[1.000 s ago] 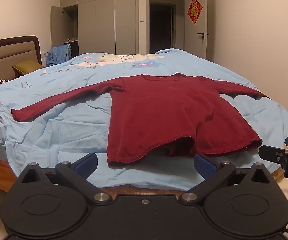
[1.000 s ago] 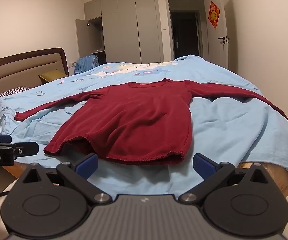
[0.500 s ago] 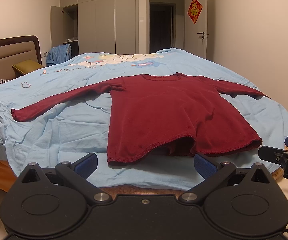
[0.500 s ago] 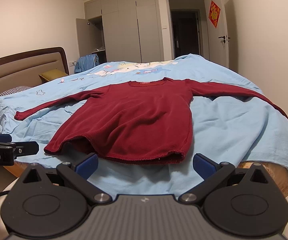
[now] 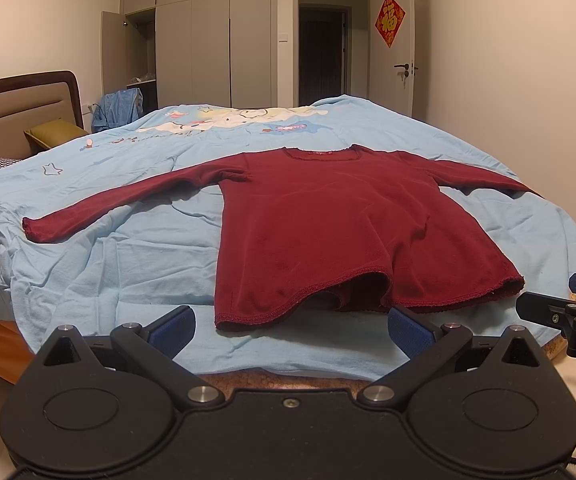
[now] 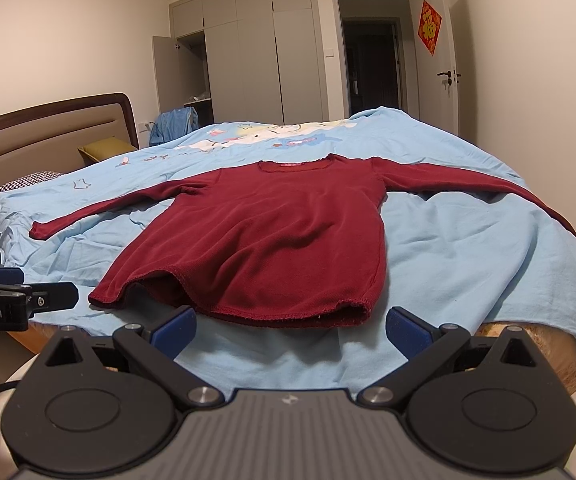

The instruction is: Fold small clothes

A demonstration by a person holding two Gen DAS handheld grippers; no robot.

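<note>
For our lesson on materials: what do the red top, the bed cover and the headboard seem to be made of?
Red top: soft knit with a faint velvety sheen and stitched hem, probably cotton.
Bed cover: thin matte woven cloth, finely creased, printed.
Headboard: glossy dark wood frame around a padded beige panel, fabric or leather unclear.

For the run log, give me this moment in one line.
dark red long-sleeved top: flat, unfolded | left claw: open | right claw: open

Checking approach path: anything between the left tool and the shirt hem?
Only bare light-blue bedsheet lies between the open left tool and the dark red long-sleeved shirt hem, per the left wrist view.
</note>
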